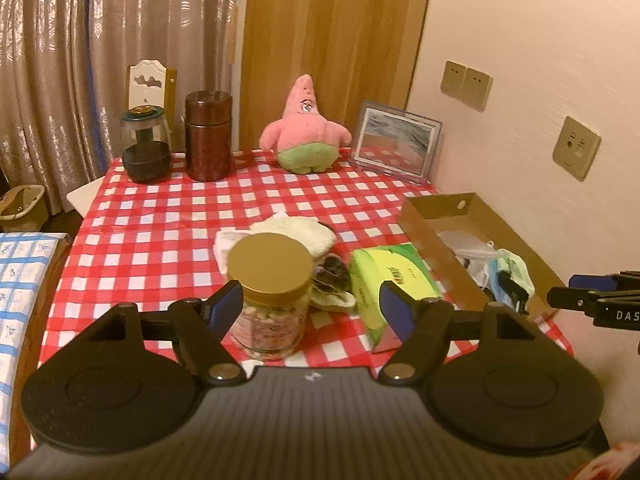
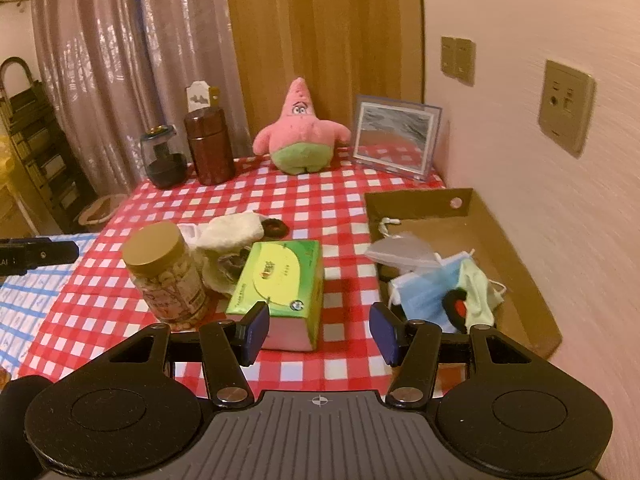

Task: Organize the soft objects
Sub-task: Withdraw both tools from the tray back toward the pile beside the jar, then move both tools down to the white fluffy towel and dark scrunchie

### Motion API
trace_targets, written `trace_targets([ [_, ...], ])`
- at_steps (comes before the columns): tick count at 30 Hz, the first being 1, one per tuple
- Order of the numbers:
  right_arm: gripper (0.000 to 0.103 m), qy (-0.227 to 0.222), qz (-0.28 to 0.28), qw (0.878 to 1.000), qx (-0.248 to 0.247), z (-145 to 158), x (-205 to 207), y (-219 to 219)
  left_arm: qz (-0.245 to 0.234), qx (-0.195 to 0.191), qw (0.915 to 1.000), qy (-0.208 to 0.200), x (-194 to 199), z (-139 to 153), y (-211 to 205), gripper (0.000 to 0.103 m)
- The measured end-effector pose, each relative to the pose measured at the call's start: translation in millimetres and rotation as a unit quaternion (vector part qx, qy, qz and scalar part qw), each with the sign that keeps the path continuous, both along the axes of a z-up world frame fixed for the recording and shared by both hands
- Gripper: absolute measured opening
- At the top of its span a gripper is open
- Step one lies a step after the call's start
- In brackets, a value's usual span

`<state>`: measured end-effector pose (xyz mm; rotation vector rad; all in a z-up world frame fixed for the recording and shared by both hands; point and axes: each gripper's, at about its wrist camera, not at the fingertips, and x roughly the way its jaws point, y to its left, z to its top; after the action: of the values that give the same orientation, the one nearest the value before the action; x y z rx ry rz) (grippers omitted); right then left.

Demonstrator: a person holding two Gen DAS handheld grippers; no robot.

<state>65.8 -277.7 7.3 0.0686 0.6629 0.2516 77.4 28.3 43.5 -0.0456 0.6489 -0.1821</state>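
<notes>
Both tools hang spread above the near edge of the checked bench (image 2: 304,208), nothing between the pads: the left tool (image 1: 312,308) over the gold-lidded jar (image 1: 272,300), the right tool (image 2: 318,332) by the green tissue pack (image 2: 280,280). White cloths (image 2: 234,232) sit mid-bench behind them. Face masks (image 2: 432,284) lie in the cardboard tray (image 2: 516,248) along the right edge, and the pink plush star (image 2: 300,136) stands at the far edge.

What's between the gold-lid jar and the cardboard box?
The green tissue pack lies between jar and box, then bare checked cloth; clearest in the right wrist view.
</notes>
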Motion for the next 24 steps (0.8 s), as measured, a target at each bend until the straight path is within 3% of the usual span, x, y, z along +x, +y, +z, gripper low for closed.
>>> trace_targets([
  [15, 0.056, -0.021, 0.091, 0.995, -0.029, -9, 52, 37, -0.002, 0.028, 0.9995, 0.016, 41, -6, 54, 0.078],
  [24, 0.056, -0.022, 0.225, 0.969, -0.097, -26, 98, 79, -0.044, 0.071, 0.9965, 0.007, 73, -11, 78, 0.078],
])
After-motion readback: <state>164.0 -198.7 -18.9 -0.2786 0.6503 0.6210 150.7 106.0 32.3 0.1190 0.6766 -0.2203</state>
